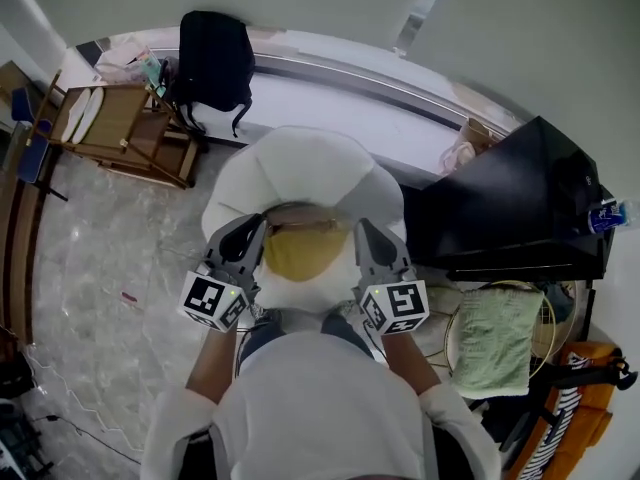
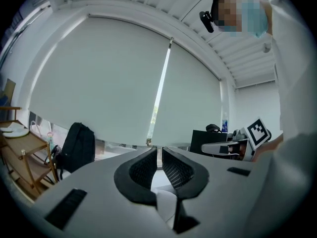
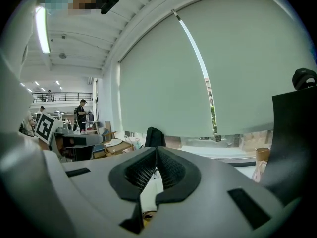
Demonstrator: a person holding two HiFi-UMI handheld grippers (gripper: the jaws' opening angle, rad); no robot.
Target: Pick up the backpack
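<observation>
The black backpack (image 1: 213, 60) stands upright on a white window ledge (image 1: 330, 98) at the far side of the room. It is well ahead of both grippers and to their left. My left gripper (image 1: 253, 228) and right gripper (image 1: 366, 230) are held side by side above a white round seat (image 1: 310, 173), both shut and empty. The left gripper view shows the backpack (image 2: 77, 147) at lower left, beyond the shut gripper (image 2: 159, 156). In the right gripper view the backpack (image 3: 154, 137) shows small, just above the shut gripper (image 3: 157, 156).
A wooden folding stand (image 1: 115, 128) with plates is left of the backpack. A large black case (image 1: 520, 203) sits to the right, and a basket with a green towel (image 1: 495, 338) lies nearer. A yellow cushion (image 1: 300, 253) rests on the seat. People stand far off.
</observation>
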